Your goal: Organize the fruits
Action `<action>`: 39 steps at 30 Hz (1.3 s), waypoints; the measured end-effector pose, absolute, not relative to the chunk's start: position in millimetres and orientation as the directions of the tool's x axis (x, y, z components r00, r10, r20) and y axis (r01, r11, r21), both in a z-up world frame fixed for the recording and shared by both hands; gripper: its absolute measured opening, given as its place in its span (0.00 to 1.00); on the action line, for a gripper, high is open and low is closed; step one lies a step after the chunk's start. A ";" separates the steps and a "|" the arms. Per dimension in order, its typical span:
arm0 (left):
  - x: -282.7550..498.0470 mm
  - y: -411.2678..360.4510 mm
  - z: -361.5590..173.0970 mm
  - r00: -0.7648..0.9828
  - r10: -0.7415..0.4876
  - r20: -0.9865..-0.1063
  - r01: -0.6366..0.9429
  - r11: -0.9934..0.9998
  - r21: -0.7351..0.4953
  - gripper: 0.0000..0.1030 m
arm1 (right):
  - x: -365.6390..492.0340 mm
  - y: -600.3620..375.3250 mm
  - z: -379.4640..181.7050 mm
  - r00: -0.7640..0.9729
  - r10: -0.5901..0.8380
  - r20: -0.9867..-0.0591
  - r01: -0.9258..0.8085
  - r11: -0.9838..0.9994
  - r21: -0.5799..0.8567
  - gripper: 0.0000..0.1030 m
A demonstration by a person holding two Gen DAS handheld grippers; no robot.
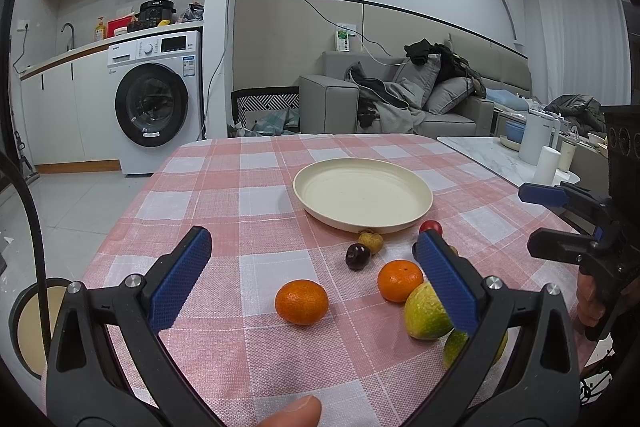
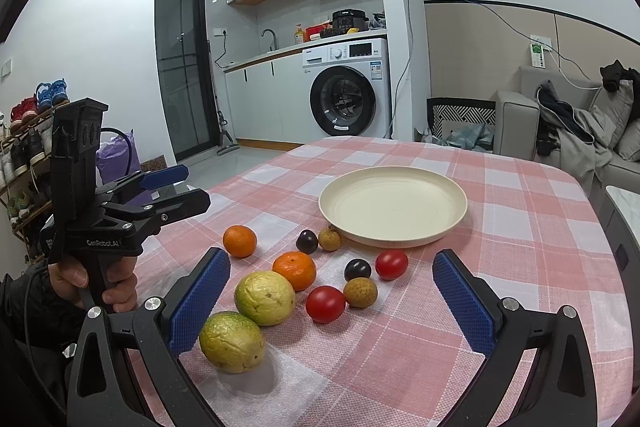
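Note:
An empty cream plate [image 1: 362, 193] [image 2: 394, 205] sits mid-table. In front of it lie two oranges [image 1: 301, 301] [image 2: 240, 240], two yellow-green fruits [image 2: 264, 297] [image 2: 232, 341], two red tomatoes [image 2: 325, 303] [image 2: 391, 264], dark plums [image 2: 307, 241] and brown longans [image 2: 360, 291]. My left gripper [image 1: 316, 267] is open above the table, an orange between its fingers' line. My right gripper [image 2: 332, 279] is open, low over the fruit cluster. Each gripper shows in the other's view: the right one [image 1: 560, 219] and the left one [image 2: 172, 187].
The table has a pink-and-white checked cloth [image 1: 248, 195]. A white side table with a kettle and cups [image 1: 536, 143] stands at the right. A washing machine [image 1: 156, 99], a sofa [image 1: 400, 95] and a shoe rack [image 2: 28, 131] lie beyond.

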State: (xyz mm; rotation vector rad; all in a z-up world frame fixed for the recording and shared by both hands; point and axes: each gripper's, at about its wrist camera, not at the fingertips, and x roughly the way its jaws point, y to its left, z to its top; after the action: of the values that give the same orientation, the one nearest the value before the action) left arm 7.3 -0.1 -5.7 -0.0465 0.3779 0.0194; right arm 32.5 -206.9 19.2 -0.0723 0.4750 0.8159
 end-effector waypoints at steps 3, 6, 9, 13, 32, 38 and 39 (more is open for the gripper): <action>7.3 0.2 -5.9 0.929 0.010 -0.370 -0.028 0.999 -0.043 0.99 | 32.9 -206.7 19.2 0.591 0.679 -0.435 -0.711 0.693 0.116 1.00; 6.8 0.4 -4.9 0.928 0.003 -0.372 -0.022 0.999 -0.046 0.99 | 32.7 -206.5 19.4 0.594 0.676 -0.436 -0.709 0.696 0.112 1.00; 6.1 0.3 -4.6 0.929 0.010 -0.369 -0.028 0.999 -0.045 0.99 | 32.4 -206.0 19.5 0.595 0.675 -0.436 -0.709 0.697 0.111 1.00; 5.6 -0.3 -3.8 0.929 0.010 -0.370 -0.028 0.999 -0.043 0.99 | 31.7 -204.4 19.8 0.600 0.666 -0.443 -0.705 0.702 0.101 1.00; 11.0 6.3 -5.6 0.916 0.041 -0.398 -0.066 0.997 -0.048 0.99 | 41.6 -198.4 15.5 0.610 0.605 -0.511 -0.656 0.747 0.101 1.00; 22.2 14.3 -10.3 0.880 0.038 -0.473 -0.088 0.993 -0.084 0.99 | 51.8 -191.7 10.1 0.545 0.600 -0.585 -0.660 0.738 0.141 0.83; 23.0 14.8 -10.8 0.876 0.043 -0.480 -0.092 0.993 -0.080 0.99 | 54.0 -191.5 9.2 0.531 0.602 -0.597 -0.660 0.735 0.155 0.82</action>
State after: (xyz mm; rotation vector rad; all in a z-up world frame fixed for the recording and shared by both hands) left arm 23.0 14.8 -10.8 -0.1011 0.4975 0.0703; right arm 54.0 -191.5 9.2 -0.0941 0.6748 0.7542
